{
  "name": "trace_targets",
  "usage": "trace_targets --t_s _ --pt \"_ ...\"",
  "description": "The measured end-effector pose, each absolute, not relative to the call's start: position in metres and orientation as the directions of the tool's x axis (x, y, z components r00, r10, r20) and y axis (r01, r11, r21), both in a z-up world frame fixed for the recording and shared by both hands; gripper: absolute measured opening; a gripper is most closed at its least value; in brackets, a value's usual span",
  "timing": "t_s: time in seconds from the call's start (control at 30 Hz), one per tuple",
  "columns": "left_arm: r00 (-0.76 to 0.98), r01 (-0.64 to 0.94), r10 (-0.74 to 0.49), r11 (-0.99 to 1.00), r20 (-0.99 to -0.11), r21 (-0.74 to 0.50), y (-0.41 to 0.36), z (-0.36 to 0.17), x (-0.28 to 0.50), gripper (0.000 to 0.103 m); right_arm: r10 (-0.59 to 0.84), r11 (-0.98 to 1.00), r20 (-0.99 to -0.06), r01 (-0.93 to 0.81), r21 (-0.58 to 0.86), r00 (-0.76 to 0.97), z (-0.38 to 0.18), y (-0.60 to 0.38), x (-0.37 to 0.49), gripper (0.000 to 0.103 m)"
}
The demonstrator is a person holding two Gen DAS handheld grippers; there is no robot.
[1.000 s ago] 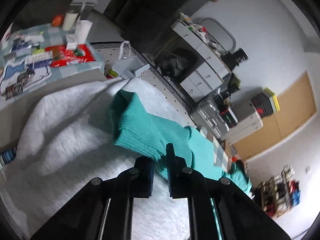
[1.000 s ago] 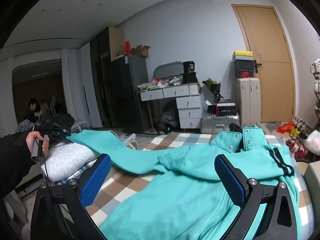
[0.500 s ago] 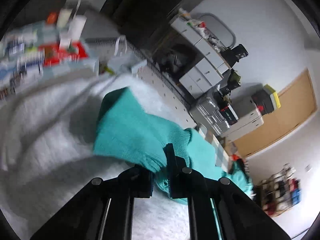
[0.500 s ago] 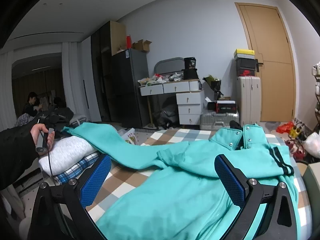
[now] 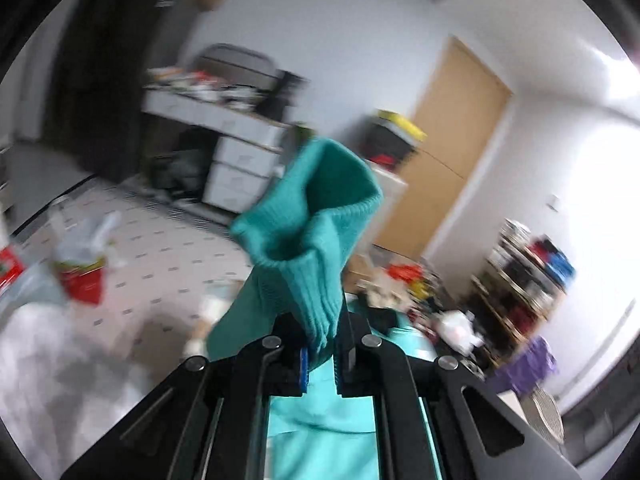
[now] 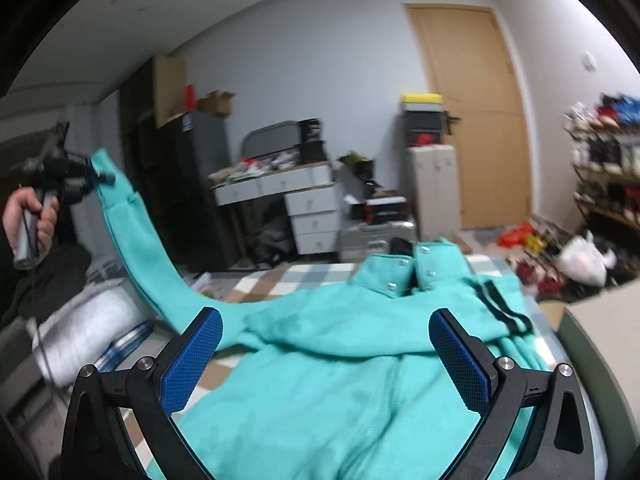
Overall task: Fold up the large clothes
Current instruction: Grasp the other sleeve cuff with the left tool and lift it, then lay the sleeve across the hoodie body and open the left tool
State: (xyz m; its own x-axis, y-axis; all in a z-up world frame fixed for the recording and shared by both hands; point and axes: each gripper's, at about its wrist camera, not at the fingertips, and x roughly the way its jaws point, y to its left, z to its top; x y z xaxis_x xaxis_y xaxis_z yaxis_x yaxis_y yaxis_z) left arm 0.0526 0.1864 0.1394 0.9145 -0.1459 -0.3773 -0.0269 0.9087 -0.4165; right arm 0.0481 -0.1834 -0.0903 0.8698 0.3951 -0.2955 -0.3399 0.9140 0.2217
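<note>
wooden door, white drawers, grey blanket

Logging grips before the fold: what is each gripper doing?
Left gripper: shut on the jacket cuff.
Right gripper: open, holding nothing.

Black gripper frames, blue textured fingers, silver screws.
</note>
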Motion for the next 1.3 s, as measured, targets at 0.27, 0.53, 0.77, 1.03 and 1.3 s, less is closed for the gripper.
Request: trace_targets --t_s 0.27,0.53,0.77,1.03,1.3 --pt "0.82 0.288 -0.432 0.878 -0.375 -0.383 -0.001 0.136 0.145 0.004 0.202 0.875 -0.358 -0.004 0.484 0.911 -0.102 -0.272 0.06 0.103" --pt "0.612 0.365 -0.627 0.764 -0.482 -0.532 -0.114 0.032 0.225 0.004 0.108 0.768 -0.292 0.107 0.631 0.95 -0.107 -0.341 0.029 0.103" --pt "0.46 0.338 -0.634 0.773 -0.622 -0.537 -0.181 -0.059 0.244 0.004 0.042 0.709 -0.228 0.131 0.693 0.973 -0.107 -0.374 0.012 0.103" --pt "0.17 0.263 -0.74 0.67 -0.651 -0.694 -0.166 -0.07 0.234 0.07 0.094 0.762 -0.263 0.101 0.639 0.96 -0.106 -0.356 0.021 0.103" --pt "0.441 0.279 -0.533 0.846 -0.722 -0.454 -0.021 -0.007 0.193 0.071 0.114 0.761 -0.287 0.102 0.641 0.951 -0.108 -0.351 0.031 0.103"
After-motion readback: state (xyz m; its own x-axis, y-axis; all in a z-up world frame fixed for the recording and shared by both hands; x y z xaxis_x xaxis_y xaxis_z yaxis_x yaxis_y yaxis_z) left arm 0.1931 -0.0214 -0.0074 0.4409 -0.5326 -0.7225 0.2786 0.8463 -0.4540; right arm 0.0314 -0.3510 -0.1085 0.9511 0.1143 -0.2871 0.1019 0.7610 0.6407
